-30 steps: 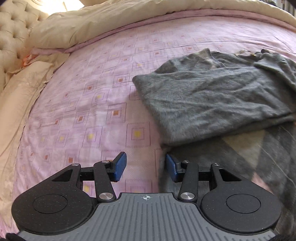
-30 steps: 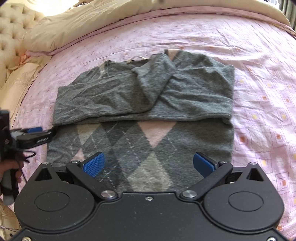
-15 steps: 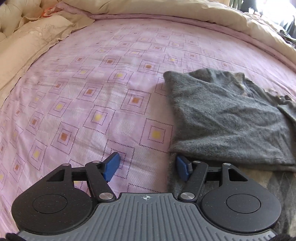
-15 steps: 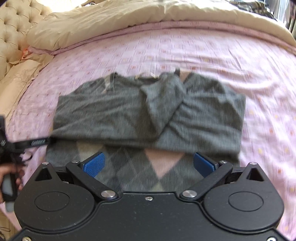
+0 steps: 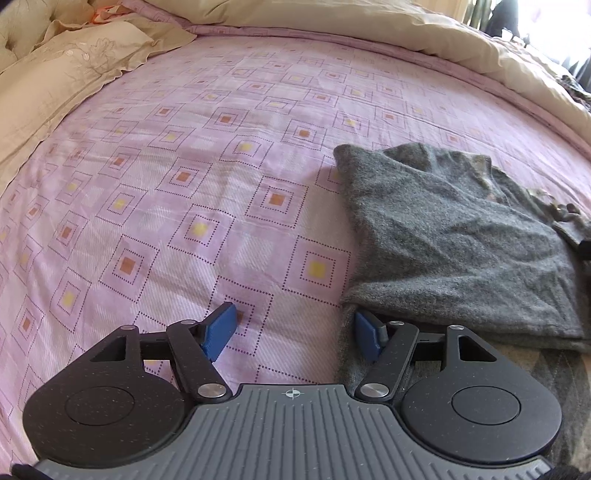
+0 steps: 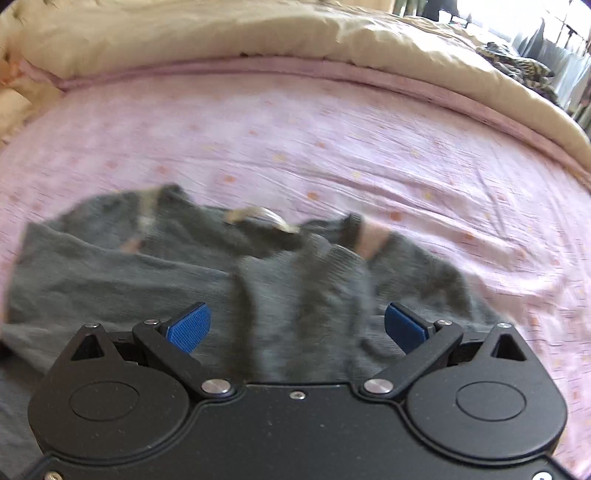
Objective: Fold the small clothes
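A beige pillow [image 5: 55, 74] lies at the far left of the left wrist view, beside the pink patterned bedsheet [image 5: 184, 166] that fills the middle of the bed. Low in that view the left gripper [image 5: 293, 328] has its blue fingers spread wide with nothing between them; the left pad [image 5: 219, 330] hangs over bare sheet and the right pad [image 5: 365, 334] sits at the near left corner of the grey sweater [image 5: 454, 251], just under the edge of its folded-over layer.

The sweater lies flat on the sheet to the right, its long axis running left to right across the bed. In the right wrist view, which is blurred, the sweater [image 6: 184, 280] has its neckline on the far edge, pointing toward the rolled beige duvet [image 6: 258, 33] along the back, with a sleeve crossed over the body near the middle. The right gripper [image 6: 297, 326] is over the sweater's middle, fingers wide apart and empty. Whether its pads touch the knit cannot be told.
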Action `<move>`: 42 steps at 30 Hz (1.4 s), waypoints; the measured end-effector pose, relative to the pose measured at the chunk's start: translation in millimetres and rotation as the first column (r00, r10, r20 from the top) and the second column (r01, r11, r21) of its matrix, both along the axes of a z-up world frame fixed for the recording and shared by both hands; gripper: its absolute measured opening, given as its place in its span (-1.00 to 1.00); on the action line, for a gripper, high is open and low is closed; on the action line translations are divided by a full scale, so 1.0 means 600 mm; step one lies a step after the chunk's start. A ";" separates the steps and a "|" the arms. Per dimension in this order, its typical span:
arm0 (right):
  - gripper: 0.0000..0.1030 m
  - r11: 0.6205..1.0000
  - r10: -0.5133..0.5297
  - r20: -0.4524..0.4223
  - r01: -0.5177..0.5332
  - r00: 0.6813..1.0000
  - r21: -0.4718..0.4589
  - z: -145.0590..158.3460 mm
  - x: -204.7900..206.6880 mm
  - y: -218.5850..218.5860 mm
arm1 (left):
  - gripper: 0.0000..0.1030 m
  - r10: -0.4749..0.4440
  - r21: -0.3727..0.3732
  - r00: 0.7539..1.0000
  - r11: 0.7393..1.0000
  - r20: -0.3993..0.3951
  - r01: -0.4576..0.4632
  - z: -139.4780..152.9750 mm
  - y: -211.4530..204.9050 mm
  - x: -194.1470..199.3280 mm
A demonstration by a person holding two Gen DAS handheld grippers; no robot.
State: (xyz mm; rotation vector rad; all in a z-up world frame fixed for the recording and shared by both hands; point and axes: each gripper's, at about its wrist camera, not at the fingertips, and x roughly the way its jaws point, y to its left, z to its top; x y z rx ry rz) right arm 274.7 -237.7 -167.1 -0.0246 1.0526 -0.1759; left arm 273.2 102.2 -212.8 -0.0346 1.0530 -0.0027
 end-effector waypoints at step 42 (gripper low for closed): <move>0.23 0.841 -0.524 -0.091 0.531 0.847 0.104 -0.004 -0.201 -0.169 | 0.41 -0.044 0.014 0.999 0.999 -0.006 0.044 -0.007 -0.002 0.003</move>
